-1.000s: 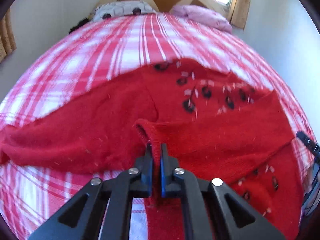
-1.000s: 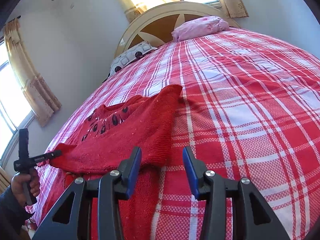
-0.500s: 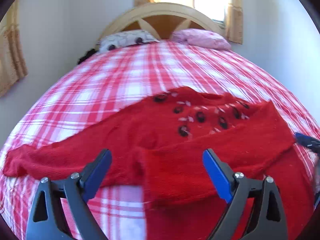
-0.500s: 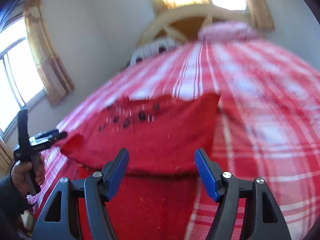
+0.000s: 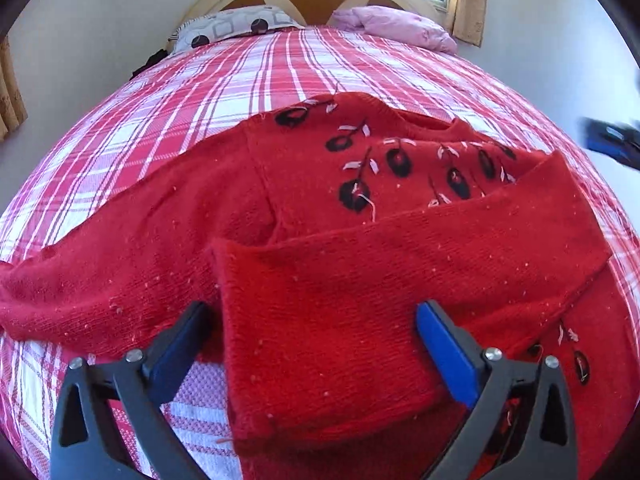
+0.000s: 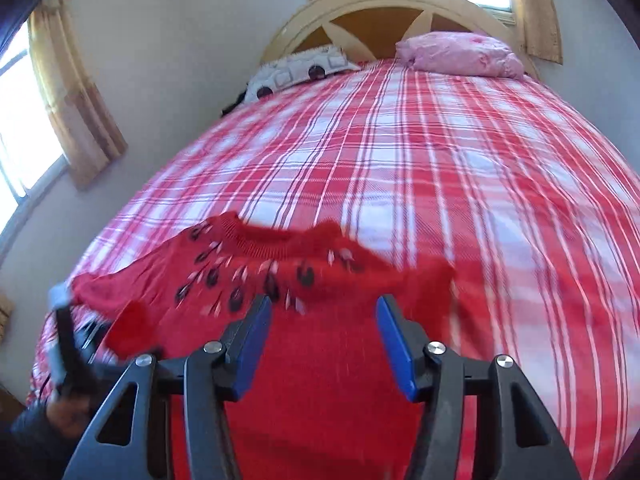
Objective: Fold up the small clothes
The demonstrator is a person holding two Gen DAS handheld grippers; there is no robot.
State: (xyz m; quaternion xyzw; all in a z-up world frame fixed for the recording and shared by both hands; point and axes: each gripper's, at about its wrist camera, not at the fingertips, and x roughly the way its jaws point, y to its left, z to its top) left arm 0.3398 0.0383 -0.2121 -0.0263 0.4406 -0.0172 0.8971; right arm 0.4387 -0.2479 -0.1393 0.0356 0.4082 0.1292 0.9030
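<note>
Left gripper [image 5: 312,328] spread wide over folded sleeve [image 5: 360,272] of red sweater [image 5: 400,168] on plaid bedspread [image 5: 240,72]; right gripper [image 6: 324,320] spread too. Next: pinch outstretched sleeve [image 5: 100,280] near cuff, lay flat across chest.

A home bedroom is showing ahead of the grippers: plaid-covered bed [image 6: 460,160], pillows [image 6: 460,54], arched headboard [image 6: 384,4], curtained windows [image 6: 68,92].

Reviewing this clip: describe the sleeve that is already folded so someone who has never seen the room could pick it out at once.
Start at the bed with the red plaid bedspread; a red sweater with black embroidered flowers lies on it. The folded sleeve crosses the sweater's chest just below the flowers, ahead of the open left tool. Unlike the other sleeve, which stretches sideways onto the plaid, it lies on the sweater itself.
</note>
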